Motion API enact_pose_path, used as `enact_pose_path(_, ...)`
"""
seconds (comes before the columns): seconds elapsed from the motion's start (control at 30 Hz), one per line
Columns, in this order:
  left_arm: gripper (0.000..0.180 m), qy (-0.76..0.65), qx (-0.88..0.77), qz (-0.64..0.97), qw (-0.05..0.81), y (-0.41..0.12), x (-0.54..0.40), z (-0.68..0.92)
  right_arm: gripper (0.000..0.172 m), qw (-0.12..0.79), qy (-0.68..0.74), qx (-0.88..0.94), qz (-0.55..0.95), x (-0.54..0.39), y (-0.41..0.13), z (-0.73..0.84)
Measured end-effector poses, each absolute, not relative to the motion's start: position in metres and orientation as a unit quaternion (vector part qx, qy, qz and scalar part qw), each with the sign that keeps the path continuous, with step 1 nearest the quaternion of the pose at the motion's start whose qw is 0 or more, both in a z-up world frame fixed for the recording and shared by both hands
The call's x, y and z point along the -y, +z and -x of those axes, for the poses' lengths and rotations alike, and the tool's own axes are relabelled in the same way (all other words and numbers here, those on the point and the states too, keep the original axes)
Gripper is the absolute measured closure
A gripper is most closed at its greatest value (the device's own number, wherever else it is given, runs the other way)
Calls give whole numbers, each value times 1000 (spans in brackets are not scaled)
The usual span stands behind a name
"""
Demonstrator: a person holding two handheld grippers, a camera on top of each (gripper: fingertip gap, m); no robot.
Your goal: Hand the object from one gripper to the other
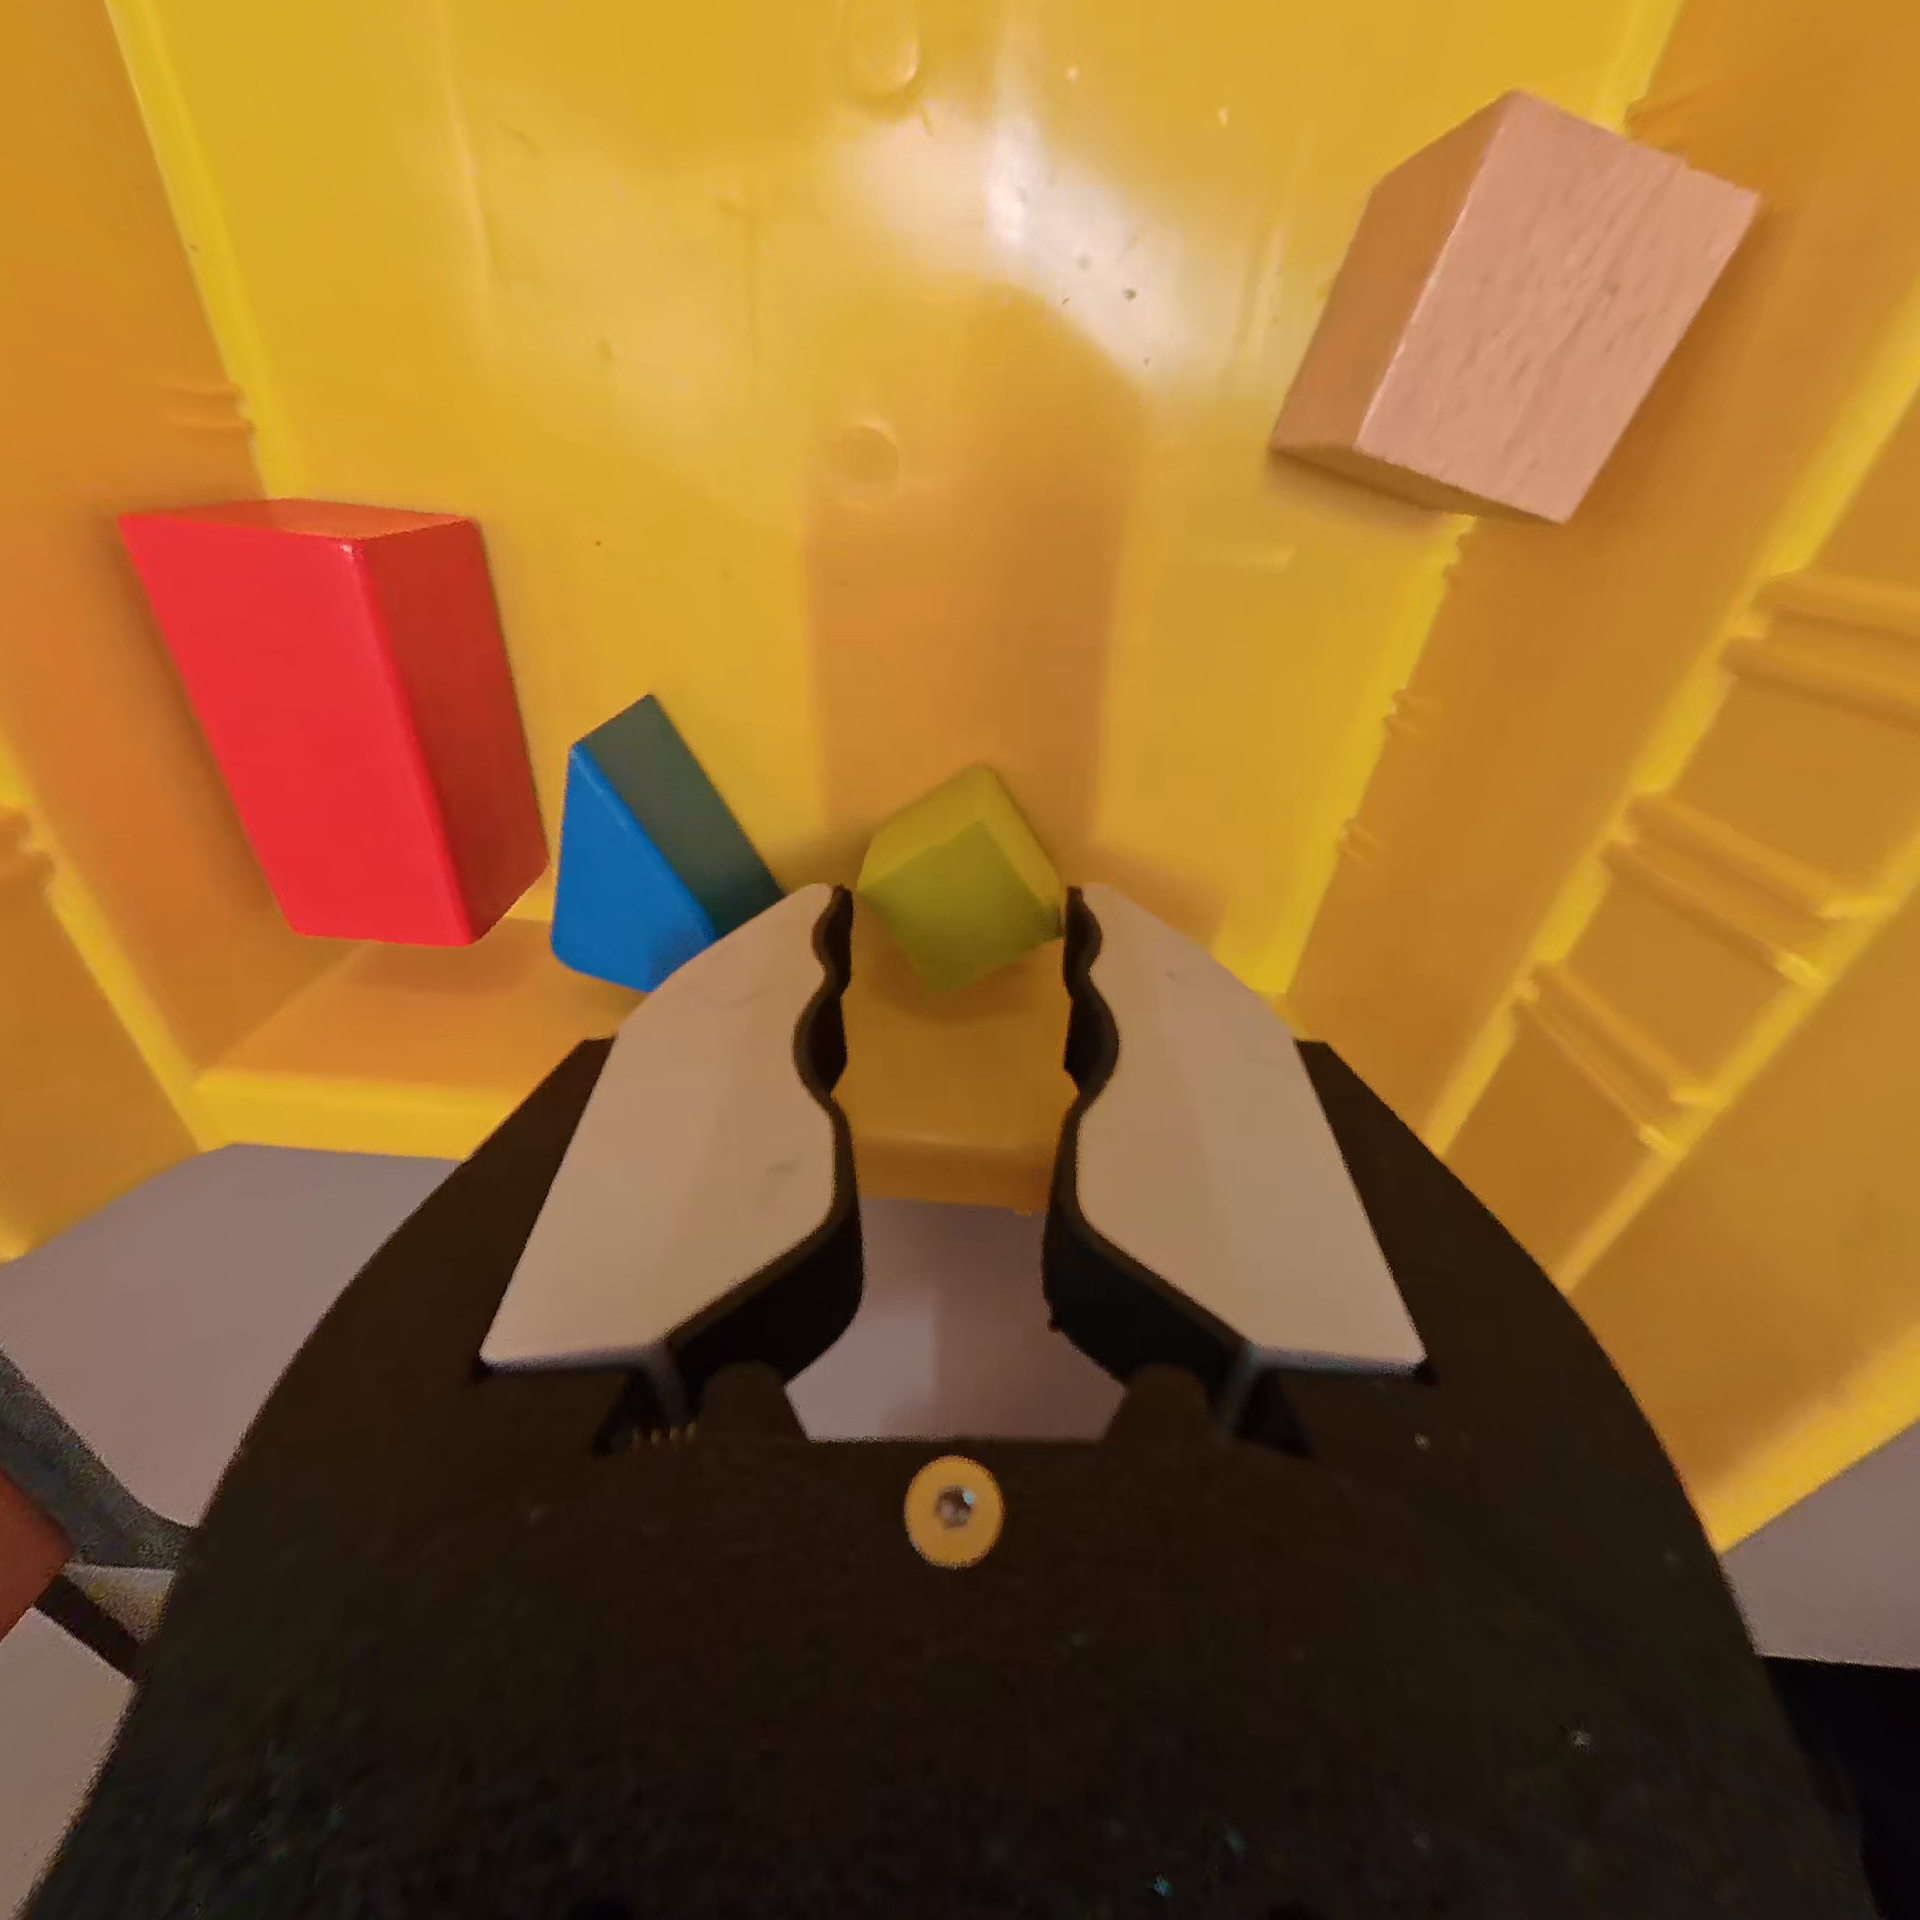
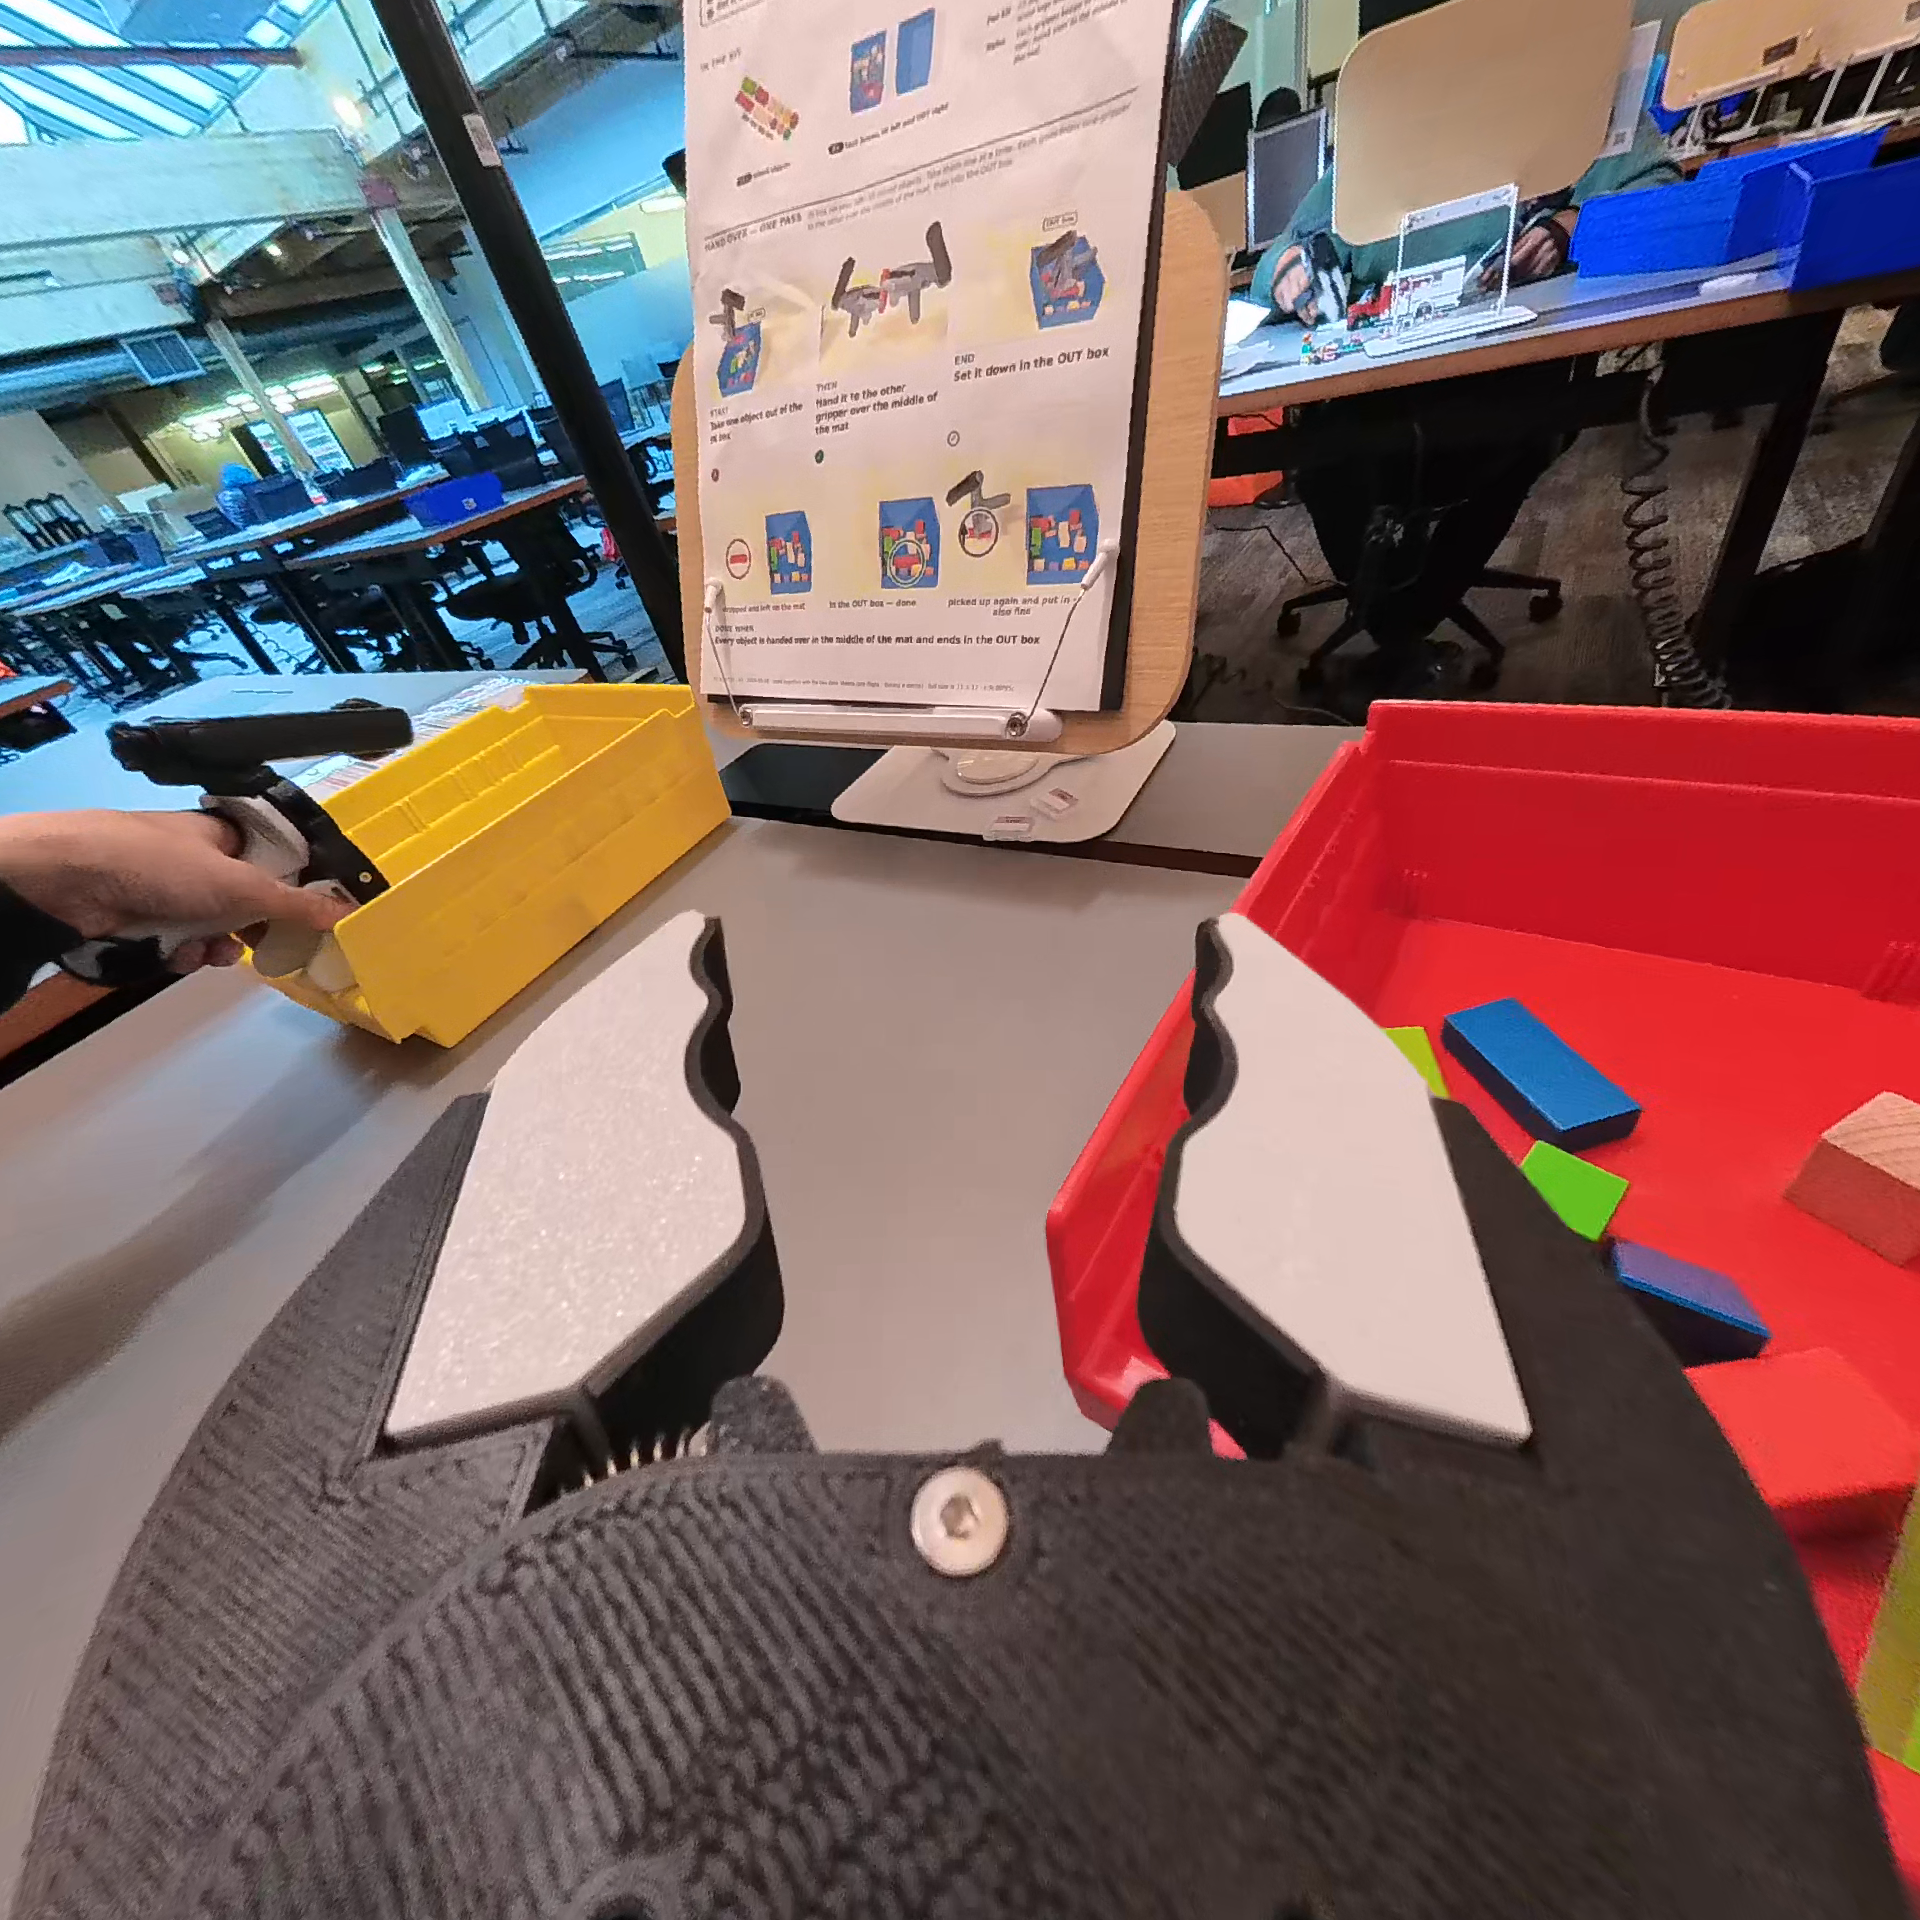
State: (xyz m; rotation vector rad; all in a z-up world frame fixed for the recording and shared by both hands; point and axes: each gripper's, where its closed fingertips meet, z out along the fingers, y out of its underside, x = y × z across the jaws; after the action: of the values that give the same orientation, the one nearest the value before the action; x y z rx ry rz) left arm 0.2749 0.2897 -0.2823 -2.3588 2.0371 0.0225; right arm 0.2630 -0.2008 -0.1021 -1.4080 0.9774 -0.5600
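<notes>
Left gripper (image 1: 958,904): one, reaching into the yellow bin (image 1: 727,312); fingers part-spread around a lime-green block (image 1: 956,894). The right pad (image 1: 1075,925) meets the block's right corner; a narrow gap shows at the left pad (image 1: 831,925), so the block is not pinched.
Lime-green block: one, lying on the bin floor at the fingertips, turned corner-on.
Blue wedge block (image 1: 634,862): one, just left of the left finger.
Red block (image 1: 322,717): one, further left, beyond the wedge.
Pale pink block (image 1: 1517,312): one, well ahead and to the right.
Blocks in yellow bin: four counted.
Right gripper (image 2: 956,966): one, fingers spread wide, nothing between them, hovering over the grey mat (image 2: 914,1039).
Red bin (image 2: 1610,810): one, touching the right finger's outer side in the view; several blocks inside, some partly hidden.
Yellow bin, right wrist view (image 2: 520,831): ahead left, the other gripper (image 2: 301,883) at its near end, held by a hand (image 2: 145,894).
Instruction sheet on stand (image 2: 935,364): one, straight ahead.
</notes>
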Motion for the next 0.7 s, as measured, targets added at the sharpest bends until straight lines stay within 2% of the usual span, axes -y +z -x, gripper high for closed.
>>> enact_pose_path(0.27,149,-23,-692,721,-13,-279,-282,-276,86,618,-234,-420,622,192,-106,-262)
enact_pose_path(0.33,149,-54,-718,694,16,-269,-279,-284,86,619,-233,-418,623,189,-105,-262)
enact_pose_path(0.57,149,-226,-791,550,141,-174,-238,-296,86,630,-203,-390,641,166,-105,-255)
enact_pose_path(0.7,149,-329,-804,468,161,-121,-199,-279,87,653,-158,-350,653,136,-100,-242)
